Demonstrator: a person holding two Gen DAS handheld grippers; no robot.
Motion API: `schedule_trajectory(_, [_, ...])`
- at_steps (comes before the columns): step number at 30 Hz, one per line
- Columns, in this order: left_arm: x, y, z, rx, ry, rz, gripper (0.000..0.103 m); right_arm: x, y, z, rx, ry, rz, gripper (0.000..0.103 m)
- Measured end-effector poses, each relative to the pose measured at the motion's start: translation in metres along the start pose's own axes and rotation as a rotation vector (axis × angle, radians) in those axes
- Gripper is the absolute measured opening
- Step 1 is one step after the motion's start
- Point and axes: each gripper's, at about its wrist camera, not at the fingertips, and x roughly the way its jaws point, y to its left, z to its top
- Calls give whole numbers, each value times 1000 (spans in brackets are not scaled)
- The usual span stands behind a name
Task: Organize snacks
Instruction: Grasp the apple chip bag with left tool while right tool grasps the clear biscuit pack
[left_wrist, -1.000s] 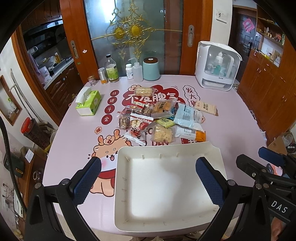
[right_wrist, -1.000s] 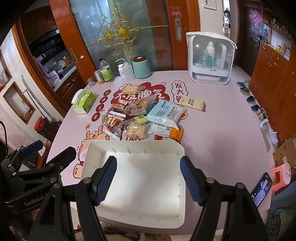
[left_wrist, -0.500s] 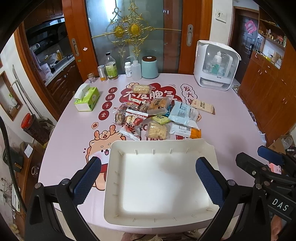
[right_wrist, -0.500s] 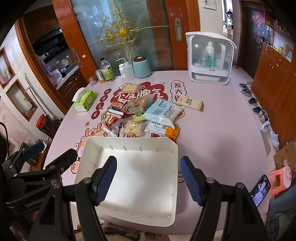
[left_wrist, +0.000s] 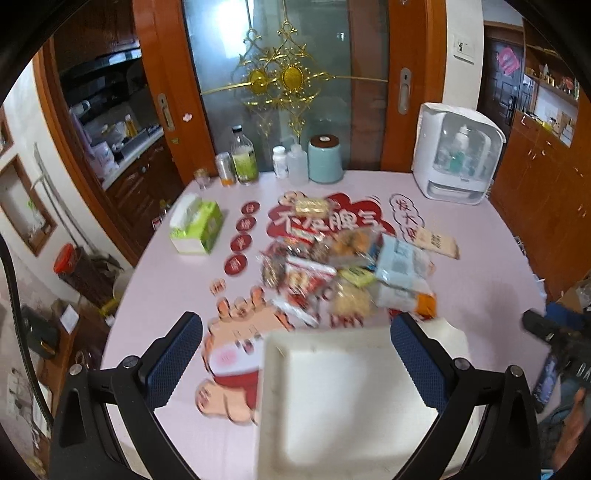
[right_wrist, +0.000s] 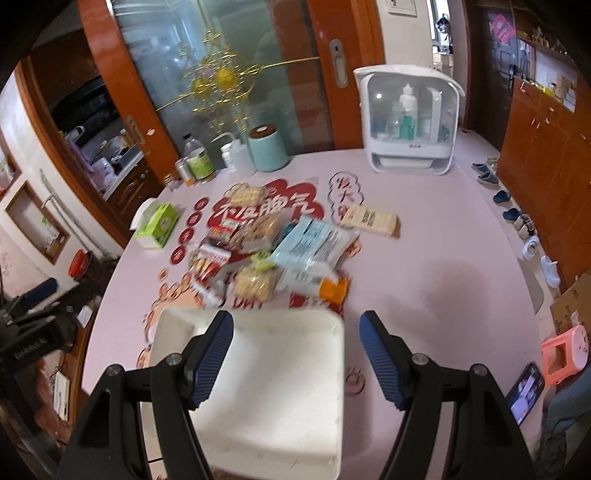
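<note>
My left gripper (left_wrist: 295, 354) and right gripper (right_wrist: 297, 354) hang spread wide and empty over the white tray (right_wrist: 280, 387) at the table's (right_wrist: 424, 258) near edge; crinkled snack packets (right_wrist: 273, 251), blurred, lie heaped mid-table just beyond it.

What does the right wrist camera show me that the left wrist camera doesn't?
Only the right wrist view: shoes lined along the floor by the cabinets, a pink stool and a phone with a lit screen.

Only the left wrist view: the red-lidded bin on the floor left of the table in full; the right view catches only a sliver of red there.

Both: the empty white tray nearest the cameras, the snack pile beyond it, the green tissue box, the teal canister, the white sterilizer, and each open gripper, left gripper and right gripper, holding nothing.
</note>
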Motion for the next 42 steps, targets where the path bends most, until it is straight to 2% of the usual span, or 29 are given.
schedule_trajectory(3, [21,17,20,13,13,-19,102,16,-9,23,19,3,-19,72])
schedule_trajectory(7, [56,37,46,6,59,-48,102,51,-26,60,83,39,11,72])
schedule_trajectory(11, [110,49,68,16,128,-86,102,97,-41,91,142,82,27,72])
schedule_trajectory(13, [147,48,72,40,192,-118,102,127,-46,102,161,114,31,72])
schedule_trajectory(18, [231,29,53,118,342,-145,102,210,-57,112,181,235,14,72])
schedule_trajectory(21, [268,13,37,166,384,-153,102,257,-61,107,189,313,-19,72])
schedule_trajectory(25, [303,-4,21,203,430,-183,102,301,-70,96,236,392,-10,72])
schedule_trajectory(30, [331,-22,7,247,481,-166,102,331,-81,77,343,454,64,72])
schedule_trajectory(32, [340,-28,4,256,503,-167,102,334,-85,73,383,439,120,72])
schedule_trajectory(36, [355,-36,-1,251,531,-161,102,334,-88,69,402,418,145,72])
schedule_trajectory(37, [359,-37,-2,241,553,-168,94,332,-90,68,405,413,150,71])
schedule_trajectory(38, [362,-38,-3,225,570,-183,87,332,-90,68,406,409,154,68])
schedule_trajectory(39, [363,-38,-3,213,587,-197,85,331,-91,68,406,398,156,66])
schedule_trajectory(42, [367,-35,-5,182,605,-206,74,326,-97,66,430,375,165,45])
